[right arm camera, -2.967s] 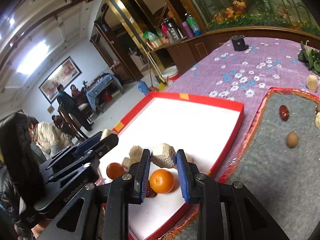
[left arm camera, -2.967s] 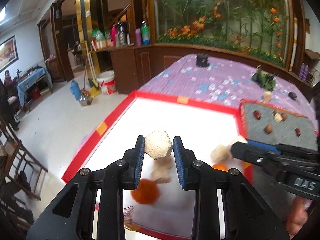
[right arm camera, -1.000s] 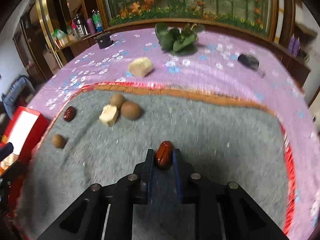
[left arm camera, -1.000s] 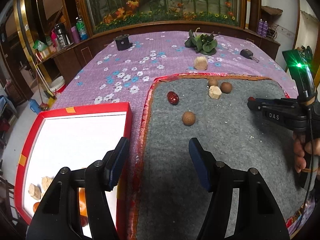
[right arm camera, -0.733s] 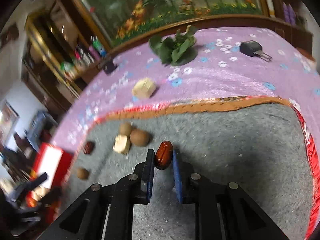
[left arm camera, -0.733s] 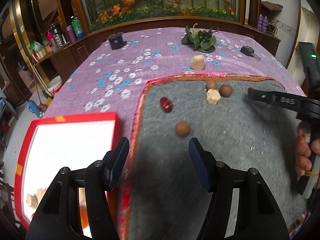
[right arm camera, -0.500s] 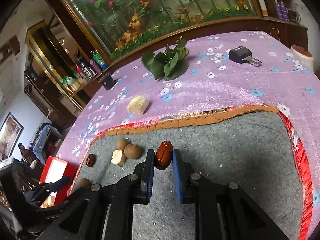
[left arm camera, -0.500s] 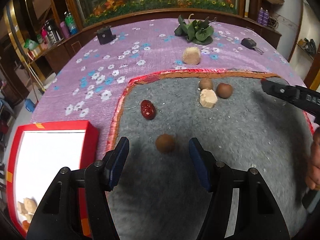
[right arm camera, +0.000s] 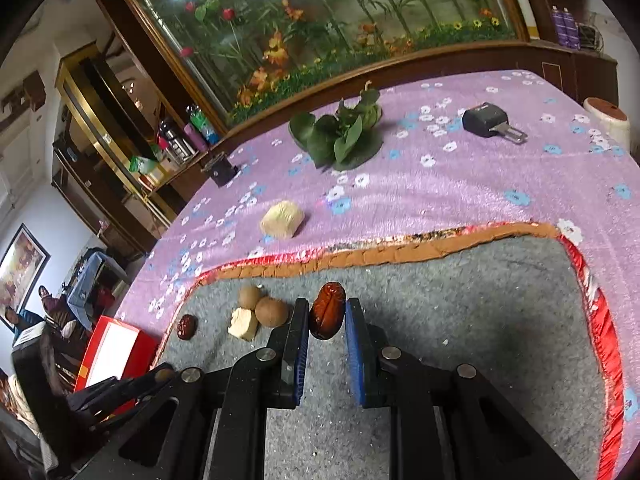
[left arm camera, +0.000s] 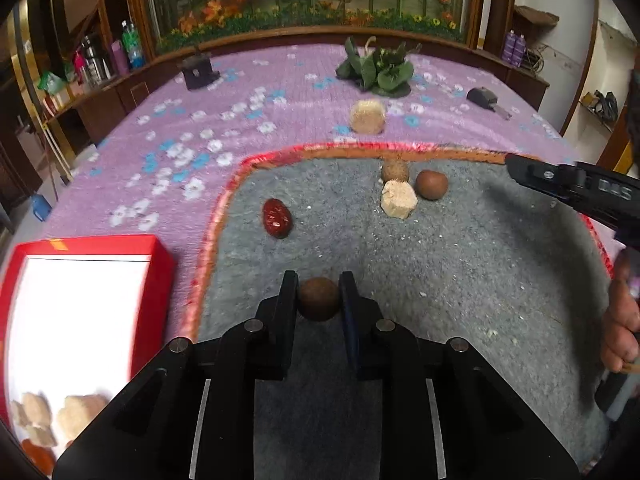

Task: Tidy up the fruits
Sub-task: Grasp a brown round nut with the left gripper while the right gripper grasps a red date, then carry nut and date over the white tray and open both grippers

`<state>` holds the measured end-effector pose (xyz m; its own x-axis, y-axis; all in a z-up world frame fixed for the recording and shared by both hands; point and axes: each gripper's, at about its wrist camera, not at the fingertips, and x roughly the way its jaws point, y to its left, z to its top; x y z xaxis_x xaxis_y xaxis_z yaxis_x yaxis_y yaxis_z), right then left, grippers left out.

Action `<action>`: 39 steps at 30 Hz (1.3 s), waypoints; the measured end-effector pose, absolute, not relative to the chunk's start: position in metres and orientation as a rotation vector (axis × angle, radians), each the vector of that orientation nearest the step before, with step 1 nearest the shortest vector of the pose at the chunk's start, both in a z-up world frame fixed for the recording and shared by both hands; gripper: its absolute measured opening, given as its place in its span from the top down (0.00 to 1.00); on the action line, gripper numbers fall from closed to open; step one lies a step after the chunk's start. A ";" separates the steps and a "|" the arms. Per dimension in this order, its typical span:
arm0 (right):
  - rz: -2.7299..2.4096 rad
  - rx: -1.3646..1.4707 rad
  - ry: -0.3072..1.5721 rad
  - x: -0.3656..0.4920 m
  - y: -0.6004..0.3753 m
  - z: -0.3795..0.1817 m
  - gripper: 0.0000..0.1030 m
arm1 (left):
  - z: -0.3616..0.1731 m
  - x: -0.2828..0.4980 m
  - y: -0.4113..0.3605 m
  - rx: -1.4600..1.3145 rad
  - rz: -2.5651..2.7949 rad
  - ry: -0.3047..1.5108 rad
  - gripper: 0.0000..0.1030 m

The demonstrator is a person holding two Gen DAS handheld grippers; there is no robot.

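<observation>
a: grey felt mat (left arm camera: 460, 280); a round brown fruit (left arm camera: 319, 298) is pinched between the shut jaws of the left gripper (left arm camera: 319, 300). how should it be lifted?

b: straight up, then carried to the red box (left arm camera: 100, 246). a red date (right arm camera: 328, 311) is clamped in the right gripper (right arm camera: 327, 322), above the mat.

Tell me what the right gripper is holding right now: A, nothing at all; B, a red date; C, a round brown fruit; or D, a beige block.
B: in the right wrist view the right gripper is shut on a glossy red date pinched between its blue pads, raised above the grey felt mat.
</observation>
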<state>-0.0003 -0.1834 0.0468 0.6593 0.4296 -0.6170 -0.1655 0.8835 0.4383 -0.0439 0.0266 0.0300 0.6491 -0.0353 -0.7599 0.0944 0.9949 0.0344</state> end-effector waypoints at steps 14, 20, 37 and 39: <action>0.410 0.382 0.708 -0.025 -0.165 0.066 0.83 | 0.092 -0.118 0.071 0.060 0.055 0.656 0.81; 0.568 0.348 0.707 -0.057 -0.102 0.085 0.83 | 0.103 -0.140 0.100 0.045 0.111 0.601 0.81; 0.808 0.220 0.765 -0.115 0.046 0.084 0.83 | 0.086 -0.171 0.171 -0.029 0.235 0.597 0.81; 0.816 0.194 0.776 -0.116 0.052 0.081 0.83 | 0.083 -0.173 0.185 -0.043 0.263 0.601 0.81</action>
<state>-0.1164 0.0519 0.0813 0.4321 0.7171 -0.5468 -0.5823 0.6849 0.4380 -0.1728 0.1854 0.0826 0.7924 0.2317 -0.5643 -0.2565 0.9659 0.0363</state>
